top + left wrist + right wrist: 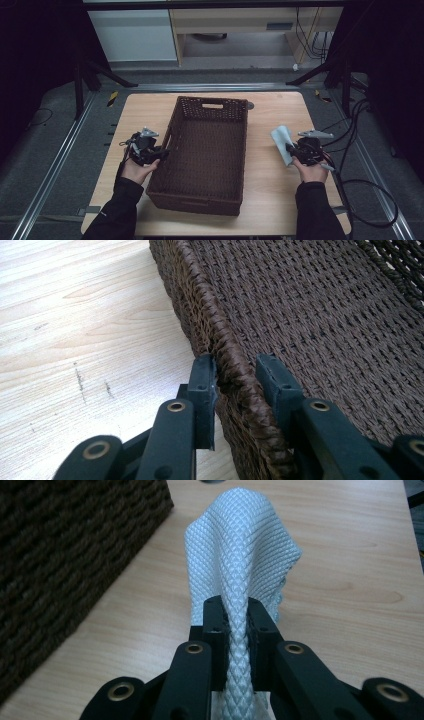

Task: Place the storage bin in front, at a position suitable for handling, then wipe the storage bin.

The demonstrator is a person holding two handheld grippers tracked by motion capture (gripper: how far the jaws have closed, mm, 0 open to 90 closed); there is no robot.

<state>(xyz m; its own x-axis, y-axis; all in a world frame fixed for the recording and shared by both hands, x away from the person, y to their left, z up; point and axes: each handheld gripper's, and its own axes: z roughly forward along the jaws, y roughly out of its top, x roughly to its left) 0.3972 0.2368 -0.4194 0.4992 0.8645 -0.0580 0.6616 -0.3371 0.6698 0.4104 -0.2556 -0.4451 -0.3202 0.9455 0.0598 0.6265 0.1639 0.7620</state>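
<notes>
I have the right gripper [237,617] clenched on a fold of the pale cloth [242,555], lifted just right of the basket [165,150]. It looks light, limp and grippy; pinching the fold suits it. My left gripper [236,371] clamps the basket's left rim.

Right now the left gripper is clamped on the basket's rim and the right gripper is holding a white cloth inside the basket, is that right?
Not quite. The right gripper holds the cloth over the table, beside the basket, not inside it; the high view shows this. The left gripper is on the rim.
</notes>
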